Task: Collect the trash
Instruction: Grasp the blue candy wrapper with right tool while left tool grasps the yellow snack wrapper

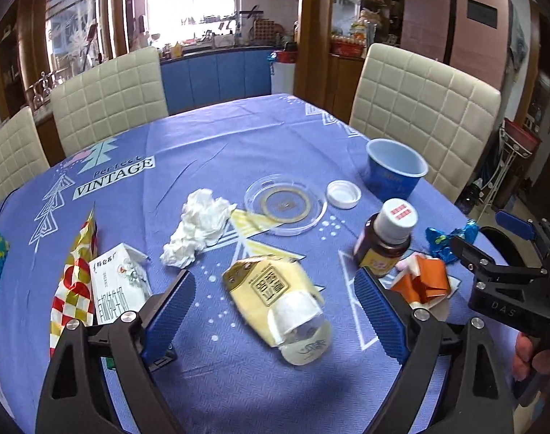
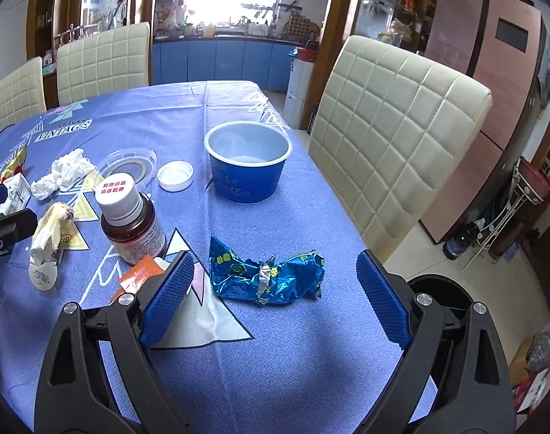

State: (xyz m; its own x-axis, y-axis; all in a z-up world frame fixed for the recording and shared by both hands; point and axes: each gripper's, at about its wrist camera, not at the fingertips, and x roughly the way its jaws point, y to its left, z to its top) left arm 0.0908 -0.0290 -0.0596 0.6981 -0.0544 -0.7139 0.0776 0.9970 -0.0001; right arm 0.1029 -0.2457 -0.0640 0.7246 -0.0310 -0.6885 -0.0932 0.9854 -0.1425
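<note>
My left gripper (image 1: 275, 300) stands open above a crushed yellow-labelled plastic bottle (image 1: 275, 296) that lies between its blue pads (image 1: 168, 311) without touching them. My right gripper (image 2: 275, 282) is open too, and a crumpled blue foil wrapper (image 2: 267, 275) lies between its fingers, untouched. Around them on the table lie a white tissue wad (image 1: 199, 228), a white milk carton (image 1: 119, 282), a red-and-gold foil wrapper (image 1: 76, 278), an orange wrapper (image 1: 423, 278) and a brown bottle with a white cap (image 1: 385, 238). The right gripper also shows at the right edge of the left wrist view.
A blue paper cup (image 2: 248, 162), a clear plastic lid (image 1: 286, 204) and a white cap (image 1: 343, 194) stand further back on the blue tablecloth (image 1: 220, 144). Cream padded chairs (image 2: 394, 137) ring the table. A black bin (image 2: 441, 289) sits beyond the table's right edge.
</note>
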